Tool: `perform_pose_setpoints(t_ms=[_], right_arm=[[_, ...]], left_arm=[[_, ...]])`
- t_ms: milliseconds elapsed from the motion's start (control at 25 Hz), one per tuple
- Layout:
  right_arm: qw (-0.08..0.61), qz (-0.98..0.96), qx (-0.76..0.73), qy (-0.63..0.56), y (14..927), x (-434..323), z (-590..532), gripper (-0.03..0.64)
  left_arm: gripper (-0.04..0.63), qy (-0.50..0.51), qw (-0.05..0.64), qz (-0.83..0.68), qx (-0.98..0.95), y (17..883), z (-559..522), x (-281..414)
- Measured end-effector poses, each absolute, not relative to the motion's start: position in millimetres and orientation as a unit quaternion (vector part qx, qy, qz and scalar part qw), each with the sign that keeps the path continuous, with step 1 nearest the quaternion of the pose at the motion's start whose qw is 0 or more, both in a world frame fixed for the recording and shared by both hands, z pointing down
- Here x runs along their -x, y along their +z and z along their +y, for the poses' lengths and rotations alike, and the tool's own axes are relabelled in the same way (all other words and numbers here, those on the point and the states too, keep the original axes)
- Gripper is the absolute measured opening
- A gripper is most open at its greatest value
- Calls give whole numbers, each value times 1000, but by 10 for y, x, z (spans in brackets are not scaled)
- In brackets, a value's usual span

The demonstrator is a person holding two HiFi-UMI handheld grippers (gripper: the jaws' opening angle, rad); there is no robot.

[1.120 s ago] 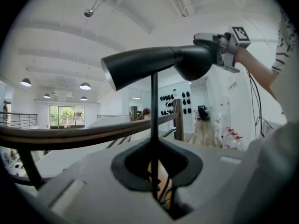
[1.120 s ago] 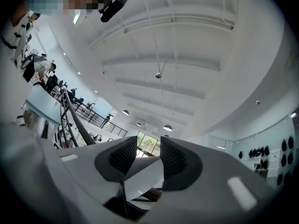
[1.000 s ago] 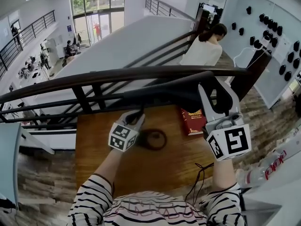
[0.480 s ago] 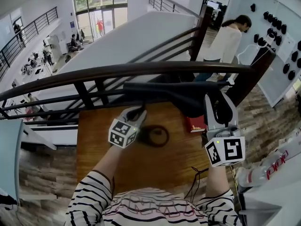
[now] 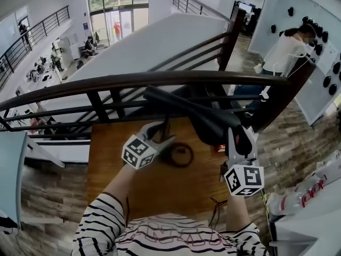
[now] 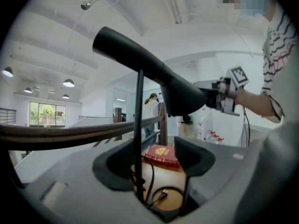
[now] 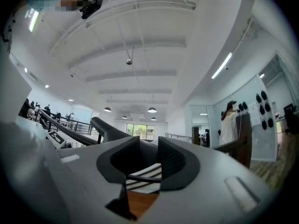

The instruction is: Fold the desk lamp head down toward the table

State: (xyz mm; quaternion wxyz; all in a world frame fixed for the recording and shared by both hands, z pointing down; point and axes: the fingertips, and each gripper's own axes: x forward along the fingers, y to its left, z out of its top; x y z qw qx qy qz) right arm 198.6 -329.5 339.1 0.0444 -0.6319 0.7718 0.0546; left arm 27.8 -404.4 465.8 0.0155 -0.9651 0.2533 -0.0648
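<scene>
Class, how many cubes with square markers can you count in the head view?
2. One cube is over the wooden desk, left of centre; the other is near the desk's right edge, by the lamp head.

We find the worktop [image 5: 160, 191] set against a railing [image 5: 133, 81] that runs left to right behind it. On the worktop the lamp stem [image 6: 138, 125] rises near the back middle, a loop of cable [image 5: 180, 154] lies just right of it, and a book [image 6: 161, 154] lies farther right. The lamp head [image 5: 197, 116] slants above them, its lower end over the book. Beyond the railing at far right stands a person [image 5: 287, 49], and bottles [image 5: 301, 193] lie right of the worktop.
</scene>
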Motion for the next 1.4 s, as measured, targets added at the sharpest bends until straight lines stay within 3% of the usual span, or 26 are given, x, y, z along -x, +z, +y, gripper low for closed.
perform_pose_setpoints(t_ms=[120,480,800,920,1400], right_arm=[[29,780,625,12,3745,-1924,-3353,118],[-27,804,592,-44,4401,-1507,-3524,85],[-57,822,563,-61,4615,-1263,-3644,84],[-52,825,560,-59,4620,-1218,-3650,40],[-53,822,563,-67,4644,-1231,-3637,41]], left_arm=[[331,-53,15,229,972,4653,-3966,-320],[414,-33,1,202,979,4666,-3913,-309],[431,-22,-5,192,981,4647,-3918,-293],[443,-19,-7,191,981,4644,-3925,-295],[440,-20,2,220,975,4681,-3904,-240]])
